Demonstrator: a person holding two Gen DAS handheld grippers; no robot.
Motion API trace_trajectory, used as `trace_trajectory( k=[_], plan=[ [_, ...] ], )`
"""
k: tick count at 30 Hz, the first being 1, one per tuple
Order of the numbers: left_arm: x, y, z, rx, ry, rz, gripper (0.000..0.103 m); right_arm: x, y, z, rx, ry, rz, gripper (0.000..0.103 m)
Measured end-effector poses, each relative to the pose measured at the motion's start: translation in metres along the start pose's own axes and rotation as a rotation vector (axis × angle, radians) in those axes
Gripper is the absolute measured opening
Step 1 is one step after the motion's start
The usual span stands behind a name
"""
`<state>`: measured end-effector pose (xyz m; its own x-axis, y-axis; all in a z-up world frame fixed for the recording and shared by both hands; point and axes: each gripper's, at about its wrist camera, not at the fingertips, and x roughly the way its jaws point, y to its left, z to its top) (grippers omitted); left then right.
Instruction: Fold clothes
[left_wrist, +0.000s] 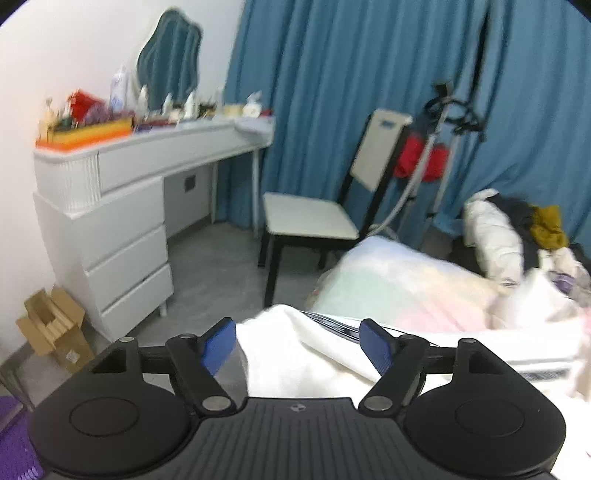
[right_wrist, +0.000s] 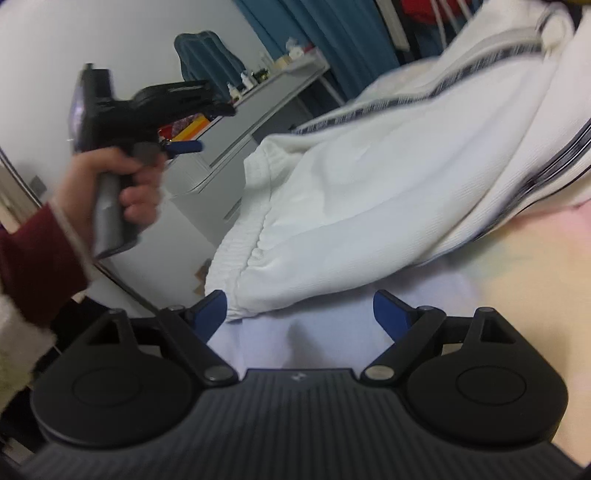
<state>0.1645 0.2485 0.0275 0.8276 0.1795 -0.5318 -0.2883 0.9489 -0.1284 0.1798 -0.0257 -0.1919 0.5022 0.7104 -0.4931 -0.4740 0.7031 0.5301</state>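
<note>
Nearest in the left wrist view, the left tongs stand wide, their blue pads apart with nothing between them. Just beyond the pads lies a white garment with dark striped trim, bunched on the near edge of the bed, which has a pale pastel cover. Farther along the bed, at the right, sits a heap of other clothes. Past the bed's corner a chair with a white seat stands on the grey floor. To the left is a white dresser with drawers, its top surface crowded with bottles and boxes, and a cardboard box lies on the floor beside it. A blue curtain fills the far wall.

In the right wrist view, the right tongs are also wide and grip nothing. They hover over the bed cover, the left pad touching or just beside the garment's gathered waistband. The white garment stretches away toward the upper right. At the left, the person's left hand, in a dark red sleeve, holds the other tool up in the air, apart from the cloth.
</note>
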Motion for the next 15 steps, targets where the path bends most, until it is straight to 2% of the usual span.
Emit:
trace_trajectory(
  k=[3,8,13,15],
  plan=[
    [-0.045,-0.019,-0.012,0.032,-0.035,-0.021,0.083,-0.04,0.002,0.005,-0.054,-0.059,-0.039,0.088],
    [-0.112,-0.086,-0.057,0.113,-0.074,-0.123,0.083,-0.118,-0.009,0.015,-0.146,-0.169,-0.136,0.088],
    [-0.153,-0.153,-0.106,0.15,-0.077,-0.225,0.083,-0.182,-0.039,0.023,-0.205,-0.268,-0.258,0.088],
    [-0.152,-0.167,-0.122,0.167,-0.072,-0.244,0.083,-0.203,-0.053,0.024,-0.218,-0.299,-0.306,0.088]
  ],
)
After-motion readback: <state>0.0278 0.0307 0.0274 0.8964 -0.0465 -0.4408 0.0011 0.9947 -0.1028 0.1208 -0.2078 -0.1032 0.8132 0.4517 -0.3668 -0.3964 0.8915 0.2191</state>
